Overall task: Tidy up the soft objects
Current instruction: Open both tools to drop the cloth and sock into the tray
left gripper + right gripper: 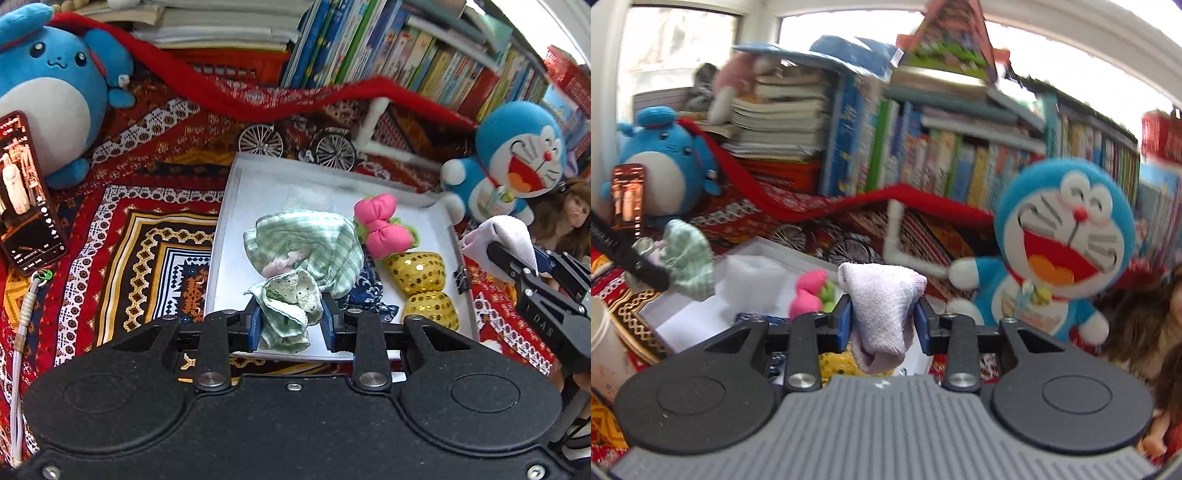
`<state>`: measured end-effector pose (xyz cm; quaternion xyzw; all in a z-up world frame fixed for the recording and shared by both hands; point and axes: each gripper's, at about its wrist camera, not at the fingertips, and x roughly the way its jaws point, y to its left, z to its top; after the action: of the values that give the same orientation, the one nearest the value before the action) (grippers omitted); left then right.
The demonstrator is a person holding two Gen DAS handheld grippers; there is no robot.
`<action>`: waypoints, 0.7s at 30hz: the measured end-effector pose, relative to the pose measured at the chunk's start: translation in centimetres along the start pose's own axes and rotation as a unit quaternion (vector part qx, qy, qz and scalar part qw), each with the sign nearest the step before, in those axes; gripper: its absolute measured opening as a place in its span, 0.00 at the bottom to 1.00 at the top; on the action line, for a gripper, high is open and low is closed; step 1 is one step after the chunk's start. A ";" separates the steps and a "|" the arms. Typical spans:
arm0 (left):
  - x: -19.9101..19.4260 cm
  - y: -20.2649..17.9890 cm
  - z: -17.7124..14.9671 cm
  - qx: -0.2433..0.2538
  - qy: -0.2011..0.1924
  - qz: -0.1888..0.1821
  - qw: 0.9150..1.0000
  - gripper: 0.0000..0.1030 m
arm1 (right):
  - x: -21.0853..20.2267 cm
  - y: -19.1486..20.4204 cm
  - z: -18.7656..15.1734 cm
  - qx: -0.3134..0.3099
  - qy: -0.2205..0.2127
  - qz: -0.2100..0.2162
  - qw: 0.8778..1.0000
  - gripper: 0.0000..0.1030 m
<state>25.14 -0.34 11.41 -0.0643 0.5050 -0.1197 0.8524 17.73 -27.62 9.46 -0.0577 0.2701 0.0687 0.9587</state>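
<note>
- Over the white tray [221, 236], the left hand-held gripper [290, 317] pinches a green checked cloth [306, 251], its bulk hanging above the tray floor.
- Right hand-held gripper [882, 314] clamps a pale lilac sock [882, 302], held off the tray's right edge near the Doraemon plush [1067, 243].
- Already in the tray: pink bow [384, 229], gold sequin piece [421, 284].
- Judgement: lower each item onto bare tray floor before release; keep clear of the bow.
</note>
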 end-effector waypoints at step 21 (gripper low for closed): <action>6.4 -0.5 1.8 -0.019 0.066 0.040 0.997 0.29 | 10.9 -2.4 -0.9 0.109 0.084 -0.008 0.990 0.39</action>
<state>29.63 -2.57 7.04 -0.0519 0.5648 -0.0796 0.8197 26.86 -29.01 3.17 0.0398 0.3554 0.0258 0.9335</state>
